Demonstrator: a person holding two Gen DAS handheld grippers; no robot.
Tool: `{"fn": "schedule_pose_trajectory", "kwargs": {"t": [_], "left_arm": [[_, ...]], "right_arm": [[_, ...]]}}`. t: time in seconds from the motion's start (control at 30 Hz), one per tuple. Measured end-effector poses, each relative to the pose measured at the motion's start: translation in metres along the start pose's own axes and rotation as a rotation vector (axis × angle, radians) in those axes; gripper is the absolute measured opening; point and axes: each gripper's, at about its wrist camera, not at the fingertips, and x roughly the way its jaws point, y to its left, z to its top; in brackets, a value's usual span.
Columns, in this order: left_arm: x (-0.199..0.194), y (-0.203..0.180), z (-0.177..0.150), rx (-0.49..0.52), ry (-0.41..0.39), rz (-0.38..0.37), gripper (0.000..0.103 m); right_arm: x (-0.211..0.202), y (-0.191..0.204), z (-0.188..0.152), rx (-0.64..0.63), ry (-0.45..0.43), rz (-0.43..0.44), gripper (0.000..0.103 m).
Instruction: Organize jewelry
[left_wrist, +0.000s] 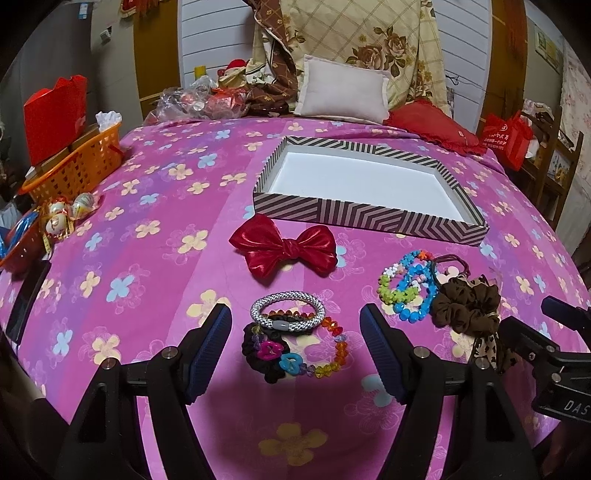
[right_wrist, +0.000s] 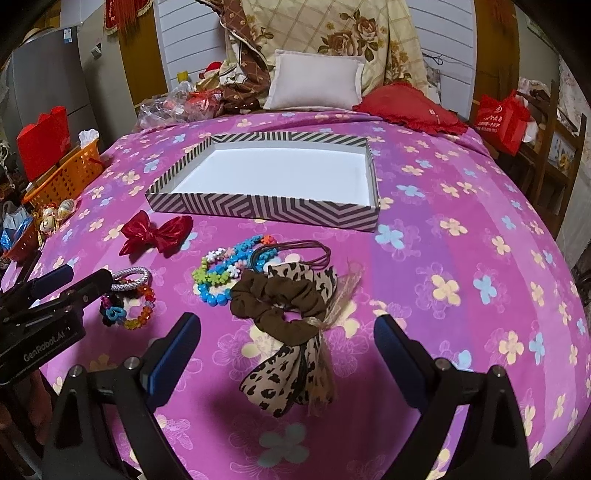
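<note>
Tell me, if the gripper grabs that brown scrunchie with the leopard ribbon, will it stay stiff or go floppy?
Probably floppy: the brown scrunchie is bunched, wrinkly cloth, so it should squash between the right gripper fingers. Its leopard ribbon tails lie limp on the bedspread and would likely dangle. It looks light and unlikely to roll.

You see pink flowered blanket (left_wrist: 147, 229) on bed, orange basket (left_wrist: 79, 164) at left edge, red bag (left_wrist: 55, 114) behind it, white pillow (left_wrist: 345, 90) and red cushion (left_wrist: 436, 125) at far end.
</note>
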Motion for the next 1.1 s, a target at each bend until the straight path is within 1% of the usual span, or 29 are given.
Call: {"fn": "schedule_pose_trajectory", "kwargs": {"t": [0.3, 0.57, 0.63, 0.77, 0.87, 0.93, 1.03, 1.1], "left_arm": [[0.003, -0.002, -0.001, 0.007, 0.009, 0.005, 0.053], [0.01, 0.001, 0.003, 0.013, 0.024, 0.007, 0.053], [0.012, 0.007, 0.006, 0.005, 0.029, 0.003, 0.053], [0.018, 0.027, 0.015, -0.044, 0.049, -0.021, 0.053], [0.025, 0.043, 0.022, -0.058, 0.063, -0.019, 0.053], [0.029, 0.05, 0.025, -0.055, 0.065, -0.018, 0.053], [0.039, 0.056, 0.031, -0.025, 0.085, -0.034, 0.053], [0.049, 0.058, 0.037, -0.001, 0.111, -0.046, 0.053]], "right_arm": [[0.003, -0.002, 0.0, 0.011, 0.004, -0.004, 0.097], [0.007, 0.0, 0.007, 0.002, -0.006, -0.001, 0.097], [0.008, 0.001, 0.011, -0.006, -0.011, 0.0, 0.097], [0.012, 0.0, 0.018, -0.016, -0.021, 0.003, 0.097], [0.017, -0.004, 0.023, -0.009, -0.021, 0.009, 0.097], [0.02, -0.007, 0.026, -0.013, -0.021, 0.012, 0.097], [0.024, -0.014, 0.031, -0.009, -0.019, 0.016, 0.097], [0.027, -0.021, 0.035, 0.005, -0.014, 0.023, 0.097]]}}
